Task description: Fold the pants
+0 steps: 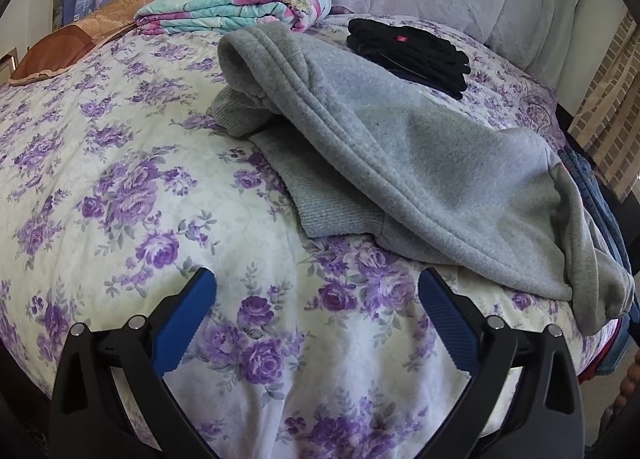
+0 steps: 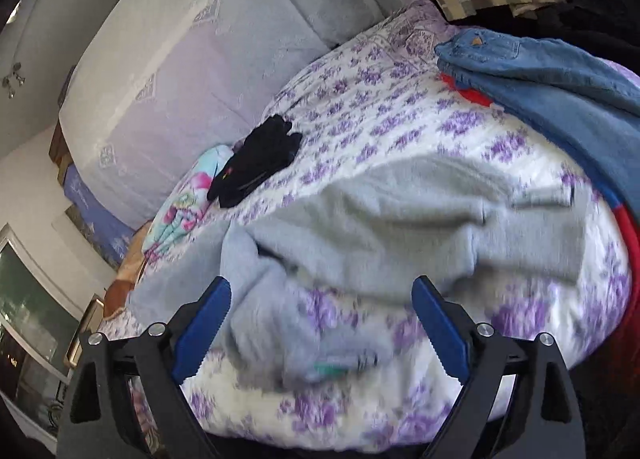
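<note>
Grey fleece pants (image 1: 420, 163) lie rumpled on the purple-flowered bedspread (image 1: 132, 187), partly turned so the fleecy inside shows, with a ribbed cuff (image 1: 324, 203) near the middle. My left gripper (image 1: 316, 287) is open and empty, hovering over bare bedspread in front of the pants. In the right wrist view the same grey pants (image 2: 400, 211) lie blurred in front of my right gripper (image 2: 322, 295), which is open and empty just above their near part.
A folded black garment (image 1: 408, 55) and a folded flowered quilt (image 1: 236, 7) lie at the far side of the bed. Blue jeans (image 2: 560, 99) over something red (image 2: 468, 93) lie by the right edge. A brown pillow (image 1: 68, 47) sits at the far left.
</note>
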`<action>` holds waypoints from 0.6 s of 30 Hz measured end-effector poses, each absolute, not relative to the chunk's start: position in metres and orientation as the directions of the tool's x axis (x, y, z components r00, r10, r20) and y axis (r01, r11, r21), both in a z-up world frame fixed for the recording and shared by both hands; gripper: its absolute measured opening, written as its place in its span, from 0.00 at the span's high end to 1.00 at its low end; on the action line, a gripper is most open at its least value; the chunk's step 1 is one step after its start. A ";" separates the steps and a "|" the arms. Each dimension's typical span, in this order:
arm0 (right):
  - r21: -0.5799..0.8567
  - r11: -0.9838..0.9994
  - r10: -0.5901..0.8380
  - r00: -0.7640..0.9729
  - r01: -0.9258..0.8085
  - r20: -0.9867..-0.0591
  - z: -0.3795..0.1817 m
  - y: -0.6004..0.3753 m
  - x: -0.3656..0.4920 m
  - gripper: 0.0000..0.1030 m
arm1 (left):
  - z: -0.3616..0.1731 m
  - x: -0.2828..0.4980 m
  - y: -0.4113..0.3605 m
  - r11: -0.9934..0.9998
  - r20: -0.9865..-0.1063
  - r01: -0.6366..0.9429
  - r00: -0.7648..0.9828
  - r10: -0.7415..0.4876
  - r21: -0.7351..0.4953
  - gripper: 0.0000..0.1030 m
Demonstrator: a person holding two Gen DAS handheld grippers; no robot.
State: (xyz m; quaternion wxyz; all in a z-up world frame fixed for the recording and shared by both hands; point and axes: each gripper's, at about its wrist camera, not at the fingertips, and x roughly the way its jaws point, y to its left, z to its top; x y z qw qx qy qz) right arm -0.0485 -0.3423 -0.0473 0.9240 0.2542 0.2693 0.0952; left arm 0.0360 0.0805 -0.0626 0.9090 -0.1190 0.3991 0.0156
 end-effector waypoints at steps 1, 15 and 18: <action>0.515 0.855 0.335 0.827 -0.065 -0.452 -0.053 -0.331 -0.053 0.10 | -0.063 0.038 0.079 0.973 -0.731 -0.122 0.680 -0.061 -0.196 0.04; 0.655 0.741 0.545 0.702 -0.147 -0.458 -0.085 -0.290 0.013 0.51 | -0.051 0.082 0.114 0.885 -0.680 -0.118 0.688 -0.254 -0.450 0.04; 0.723 0.677 0.581 0.700 -0.133 -0.415 -0.091 -0.303 0.018 0.66 | -0.043 0.097 0.132 0.819 -0.646 -0.151 0.699 -0.308 -0.554 0.05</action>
